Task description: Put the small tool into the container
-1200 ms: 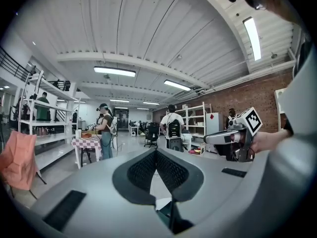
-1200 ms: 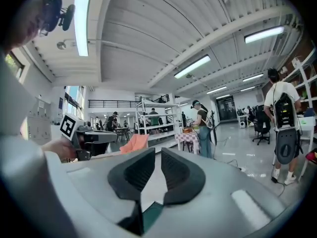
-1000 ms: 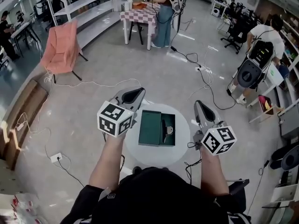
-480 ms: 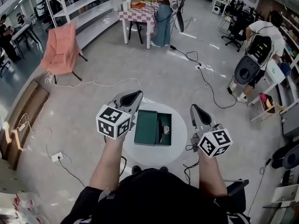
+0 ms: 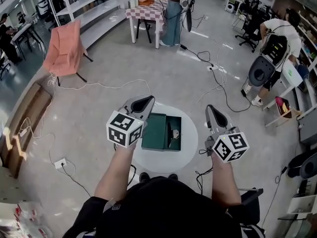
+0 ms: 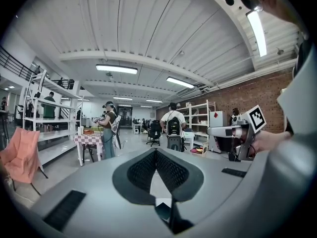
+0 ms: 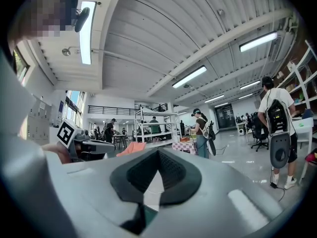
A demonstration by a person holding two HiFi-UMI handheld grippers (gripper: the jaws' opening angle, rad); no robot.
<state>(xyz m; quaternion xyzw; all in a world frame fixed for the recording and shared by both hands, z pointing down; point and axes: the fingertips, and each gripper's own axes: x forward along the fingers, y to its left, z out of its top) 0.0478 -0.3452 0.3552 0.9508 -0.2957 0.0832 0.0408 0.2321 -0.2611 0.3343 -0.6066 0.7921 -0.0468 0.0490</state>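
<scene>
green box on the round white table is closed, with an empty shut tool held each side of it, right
No, the green box is open: the head view shows it spread flat, with a small metal item in its right half. It does sit on the round white table, with the left tool and right tool shut and empty either side.

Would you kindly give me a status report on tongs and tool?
Left tongs shut, empty; right tongs shut, empty. Small tool lying in open green container. Nothing in the way.
</scene>
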